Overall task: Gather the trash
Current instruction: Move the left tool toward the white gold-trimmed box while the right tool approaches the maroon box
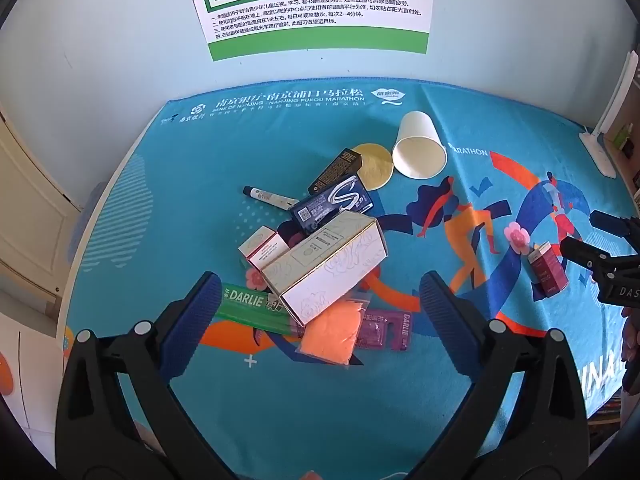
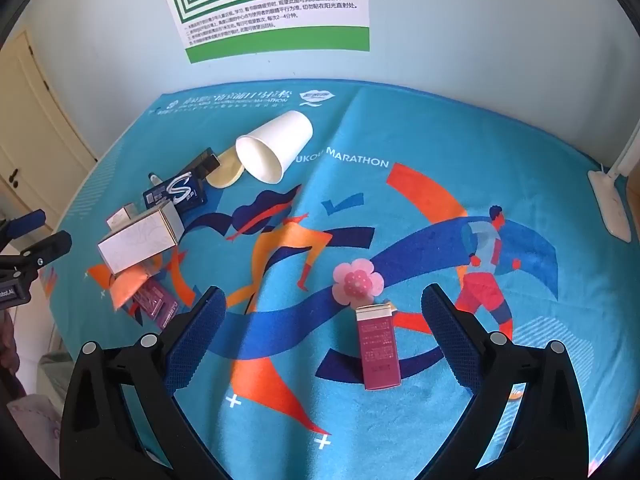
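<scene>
Right gripper (image 2: 320, 344): fingers spread wide, holding nothing. Maroon carton (image 2: 379, 346) lying flat on the blue marathon cloth (image 2: 440, 128), between the two fingers and nearer the right-hand one, touching neither. Long axis running roughly straight ahead along the fingers, pale cap end pointing away from the tool toward the printed pink flower, far end tilted slightly left. Judged light, thin-walled cardboard, probably empty: stiff enough along the edges, easily crushed on the broad face. Best taken across the two long sides near mid-length, with modest closing force; smooth printed surface may slip if pinched at a corner.

Left gripper (image 1: 320, 320): fingers likewise apart, clamped on nothing. Directly ahead and between the fingertips, a heap of trash: white patterned box (image 1: 332, 264) resting tilted on top, long axis slanting ahead-right; green DARLIE box (image 1: 252, 308) just beside the left finger; soft orange packet (image 1: 332, 334) and purple DARLIE card (image 1: 386, 328) partly under the white box. Farther ahead, dark S-marked pack (image 1: 334, 204), a pen-like tube (image 1: 268, 196), and a paper cup (image 1: 418, 152) on its side, mouth facing the tool. Cup judged very light and easily deformed; likely to roll
</scene>
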{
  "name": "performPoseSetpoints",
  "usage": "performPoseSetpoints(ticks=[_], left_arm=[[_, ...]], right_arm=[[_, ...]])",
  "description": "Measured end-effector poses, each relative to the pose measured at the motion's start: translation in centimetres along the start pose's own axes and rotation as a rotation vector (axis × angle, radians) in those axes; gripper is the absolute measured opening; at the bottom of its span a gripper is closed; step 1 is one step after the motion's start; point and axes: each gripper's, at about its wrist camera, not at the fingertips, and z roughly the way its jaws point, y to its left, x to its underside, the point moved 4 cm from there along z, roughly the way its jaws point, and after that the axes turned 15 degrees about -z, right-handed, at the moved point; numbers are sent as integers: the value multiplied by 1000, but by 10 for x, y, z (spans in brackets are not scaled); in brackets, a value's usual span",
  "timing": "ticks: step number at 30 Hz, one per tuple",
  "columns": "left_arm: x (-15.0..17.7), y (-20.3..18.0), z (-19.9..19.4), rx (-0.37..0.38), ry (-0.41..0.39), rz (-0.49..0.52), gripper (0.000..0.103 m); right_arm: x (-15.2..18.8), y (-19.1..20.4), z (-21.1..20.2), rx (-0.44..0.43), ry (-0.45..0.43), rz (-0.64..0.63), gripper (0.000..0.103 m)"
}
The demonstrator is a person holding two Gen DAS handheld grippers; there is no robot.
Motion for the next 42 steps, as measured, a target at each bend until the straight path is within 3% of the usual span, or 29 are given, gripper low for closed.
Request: performPoseSetpoints(ticks=[42], left_arm=[[0,-8,2,-15,5,26,97]], right_arm=[[8,-5,4,-5,15,9,97]])
